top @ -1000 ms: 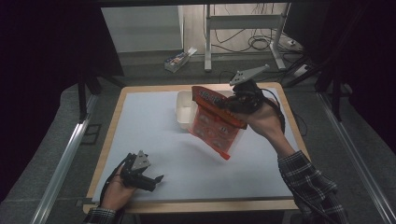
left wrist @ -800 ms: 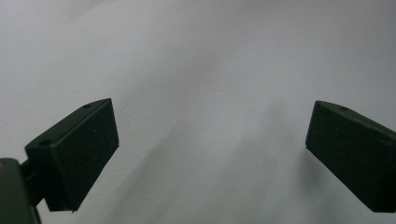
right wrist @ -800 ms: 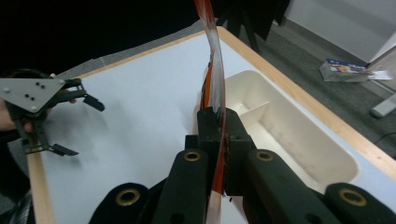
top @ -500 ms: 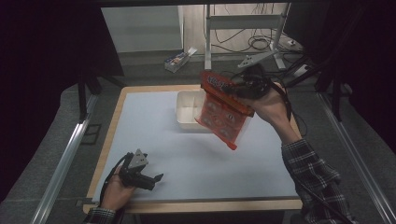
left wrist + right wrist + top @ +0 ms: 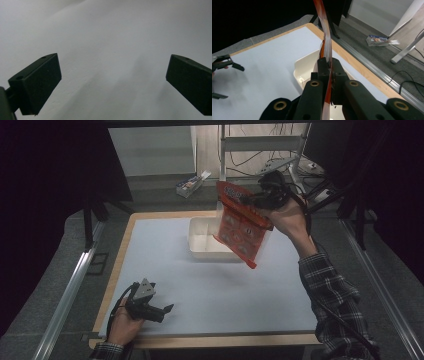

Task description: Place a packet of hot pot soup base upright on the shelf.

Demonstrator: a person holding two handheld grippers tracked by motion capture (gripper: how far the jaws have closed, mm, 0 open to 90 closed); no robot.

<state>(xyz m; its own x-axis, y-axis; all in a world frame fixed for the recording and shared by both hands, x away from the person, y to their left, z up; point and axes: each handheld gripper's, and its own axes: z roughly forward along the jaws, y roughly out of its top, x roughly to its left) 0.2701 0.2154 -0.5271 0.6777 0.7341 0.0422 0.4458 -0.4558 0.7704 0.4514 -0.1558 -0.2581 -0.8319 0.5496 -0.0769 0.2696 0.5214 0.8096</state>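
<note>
Right gripper (image 5: 267, 195) is raised above the far right part of the tabletop (image 5: 200, 285), jaws clamped on the top edge of a red-orange snack bag (image 5: 241, 227). In the right gripper view the bag (image 5: 325, 42) is pinched edge-on between the two black jaws, running up and away from them. The bag hangs tilted, top toward the far edge, lower corner pointing down toward the near right; it hangs over and in front of the right side of a white rectangular tray (image 5: 202, 240), which sits on the tabletop near the far edge, about centre. Can't tell if the bag touches the tray.

Left gripper (image 5: 162, 311) rests low at the near left corner of the tabletop, held in the left hand (image 5: 122, 327). Jaws are spread wide with nothing between them; the left gripper view has just pale tabletop surface (image 5: 112, 50) in the gap.

A small printed carton (image 5: 192, 182) lies on the floor beyond the far edge.
</note>
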